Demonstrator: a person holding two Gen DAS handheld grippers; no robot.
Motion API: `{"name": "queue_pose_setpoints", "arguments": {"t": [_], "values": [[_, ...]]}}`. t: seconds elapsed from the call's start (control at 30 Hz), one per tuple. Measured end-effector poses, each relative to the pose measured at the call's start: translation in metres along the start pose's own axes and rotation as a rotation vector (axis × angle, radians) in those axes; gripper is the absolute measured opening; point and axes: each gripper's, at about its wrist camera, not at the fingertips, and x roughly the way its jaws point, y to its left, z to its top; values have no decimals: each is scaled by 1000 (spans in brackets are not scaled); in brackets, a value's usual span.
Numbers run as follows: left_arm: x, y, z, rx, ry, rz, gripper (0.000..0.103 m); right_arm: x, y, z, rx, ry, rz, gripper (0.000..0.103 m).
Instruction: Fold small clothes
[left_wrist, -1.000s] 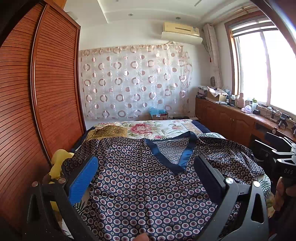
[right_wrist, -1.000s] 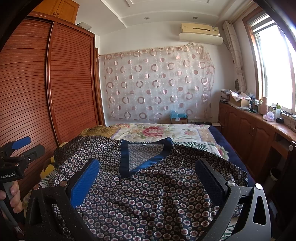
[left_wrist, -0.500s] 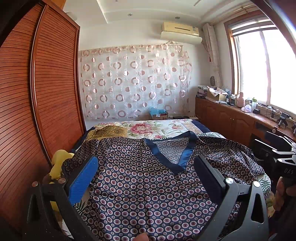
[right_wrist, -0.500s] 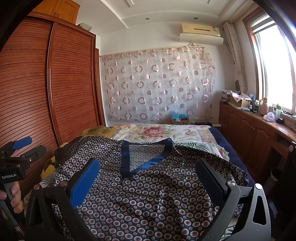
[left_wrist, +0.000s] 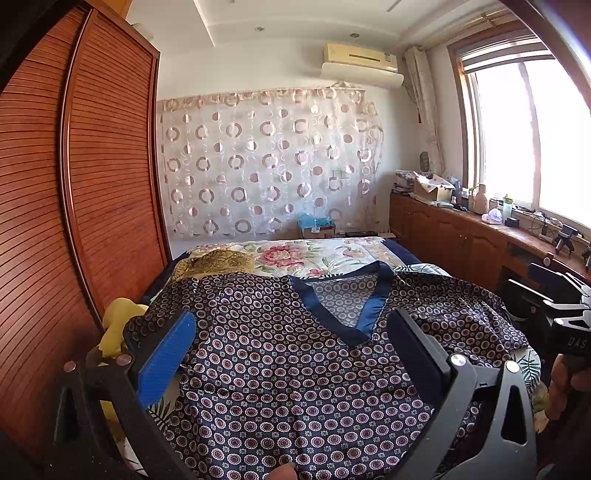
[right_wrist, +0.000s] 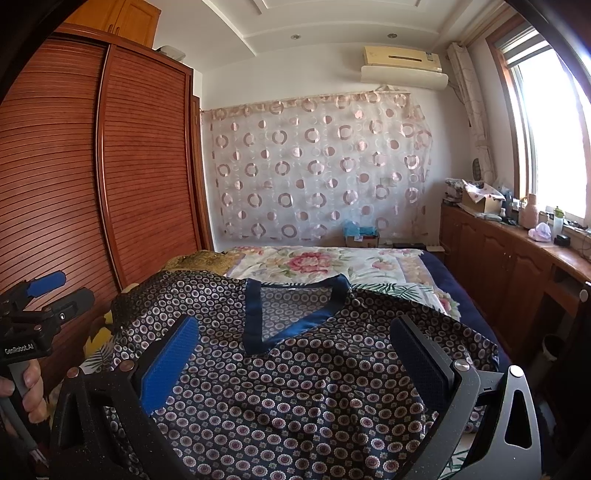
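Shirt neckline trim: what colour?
Plain blue trim on the circle-patterned shirt; clearest in the right wrist view.

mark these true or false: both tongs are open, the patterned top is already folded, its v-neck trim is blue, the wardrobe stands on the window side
1. Both tongs are open: true. The left tongs and right tongs gape wide and grip nothing.
2. The patterned top is already folded: false. It lies spread flat on the bed.
3. Its v-neck trim is blue: true.
4. The wardrobe stands on the window side: false. It is opposite the window.
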Motion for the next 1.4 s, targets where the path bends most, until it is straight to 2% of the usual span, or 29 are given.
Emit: {"name": "queue_pose_setpoints", "arguments": {"t": [0.33, 0.43, 0.5, 0.57, 0.87, 0.97, 1.1, 1.27, 1.4], "values": [[21, 13, -12, 15, 63, 10, 103, 23, 1, -8, -13, 46, 24, 103], [30, 23, -19, 9, 95, -7, 103, 33, 6, -11, -53, 70, -20, 103], [36, 32, -24, 2, 118, -29, 103, 38, 9, -13, -65, 81, -14, 103], [42, 38, -30, -3, 133, -14, 103, 45, 12, -15, -70, 95, -4, 103], [68, 89, -45, -1, 195, 80, 103, 72, 24, -26, -87, 82, 45, 103], [76, 111, -51, 2, 207, 88, 103, 85, 30, -31, -121, 127, 75, 103], [88, 152, -57, -79, 249, 97, 103, 94, 35, -33, -135, 179, 126, 103], [104, 191, -60, -112, 281, 121, 89, 101, 37, -34, -157, 211, 143, 103], [132, 213, -68, -129, 344, 133, 82, 109, 42, -35, -163, 239, 163, 103]]}}
